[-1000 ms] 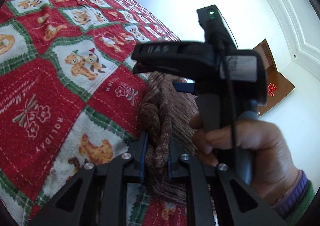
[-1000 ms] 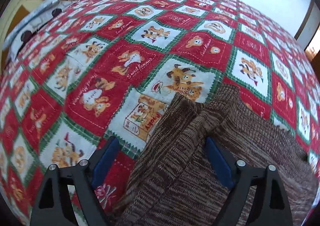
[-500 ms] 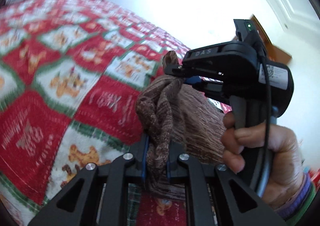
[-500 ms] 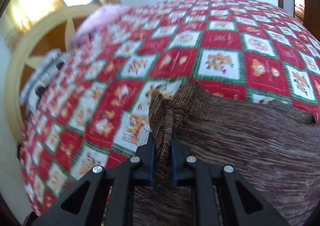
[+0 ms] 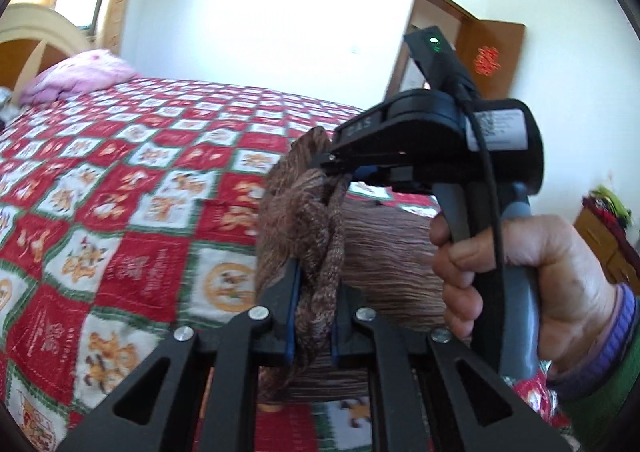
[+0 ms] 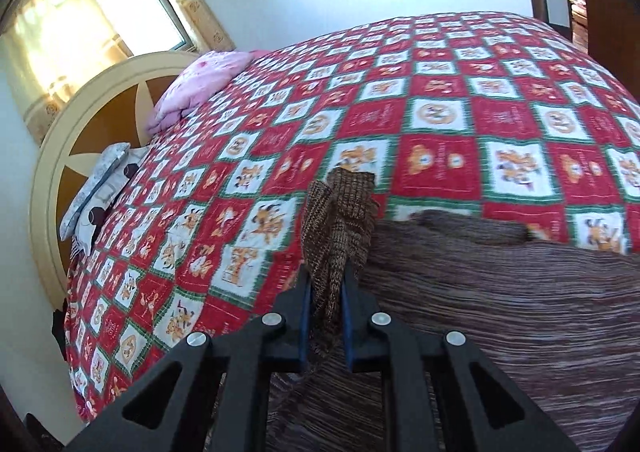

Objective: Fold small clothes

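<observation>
Both grippers pinch the same brown knitted garment point(image 6: 500, 292) above a bed covered by a red, white and green patchwork quilt point(image 6: 440, 120). The left gripper point(image 5: 314, 312) has its fingers point(image 5: 289, 308) drawn narrow on a bunched fold of the knit. The right gripper point(image 6: 325, 316), gripped by the person's right hand point(image 5: 532, 272), also has narrow fingers point(image 6: 305, 316) clamped on a gathered edge, which stands up between them. The rest of the garment drapes down toward the quilt. A pink pillow point(image 6: 200, 88) lies by the headboard point(image 6: 80, 124).
</observation>
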Action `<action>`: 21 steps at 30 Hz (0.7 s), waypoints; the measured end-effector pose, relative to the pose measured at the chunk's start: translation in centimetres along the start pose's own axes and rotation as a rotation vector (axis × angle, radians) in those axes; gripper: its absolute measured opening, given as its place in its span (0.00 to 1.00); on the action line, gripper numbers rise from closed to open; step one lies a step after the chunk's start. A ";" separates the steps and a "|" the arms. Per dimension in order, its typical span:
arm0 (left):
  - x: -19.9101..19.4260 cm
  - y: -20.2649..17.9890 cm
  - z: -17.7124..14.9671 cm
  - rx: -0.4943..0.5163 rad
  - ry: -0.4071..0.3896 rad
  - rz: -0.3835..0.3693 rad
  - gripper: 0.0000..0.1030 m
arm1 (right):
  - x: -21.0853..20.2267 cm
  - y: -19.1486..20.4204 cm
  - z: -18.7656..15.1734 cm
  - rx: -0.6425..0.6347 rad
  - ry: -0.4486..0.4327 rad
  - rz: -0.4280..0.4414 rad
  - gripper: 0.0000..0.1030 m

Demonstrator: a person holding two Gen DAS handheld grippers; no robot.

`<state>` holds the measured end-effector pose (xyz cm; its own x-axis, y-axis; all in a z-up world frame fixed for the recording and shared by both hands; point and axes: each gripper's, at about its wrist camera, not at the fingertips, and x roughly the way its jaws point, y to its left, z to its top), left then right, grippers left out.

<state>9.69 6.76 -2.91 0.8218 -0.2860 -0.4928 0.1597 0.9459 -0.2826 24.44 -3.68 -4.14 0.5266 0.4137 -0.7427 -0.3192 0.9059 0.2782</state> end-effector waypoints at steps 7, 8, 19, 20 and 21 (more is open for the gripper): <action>1.1 -1.9 -0.5 0.037 0.028 -0.034 0.12 | -1.4 -3.4 -0.9 0.023 0.002 -0.042 0.12; 1.3 -2.1 -0.6 0.041 0.037 -0.037 0.12 | -1.4 -3.7 -1.1 0.029 0.004 -0.044 0.12; 1.6 -4.8 -1.0 0.096 0.088 -0.096 0.11 | -2.1 -6.2 -2.3 0.027 0.011 -0.104 0.12; 1.6 -5.0 -1.0 0.099 0.088 -0.101 0.12 | -2.3 -6.4 -2.4 0.030 0.009 -0.107 0.12; 1.7 -5.3 -1.0 0.104 0.089 -0.108 0.12 | -2.6 -6.7 -2.4 0.032 0.007 -0.111 0.12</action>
<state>9.67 1.07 -3.08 0.7458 -0.3950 -0.5365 0.3040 0.9183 -0.2535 23.34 -11.00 -5.55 0.5523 0.3097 -0.7740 -0.2338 0.9487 0.2127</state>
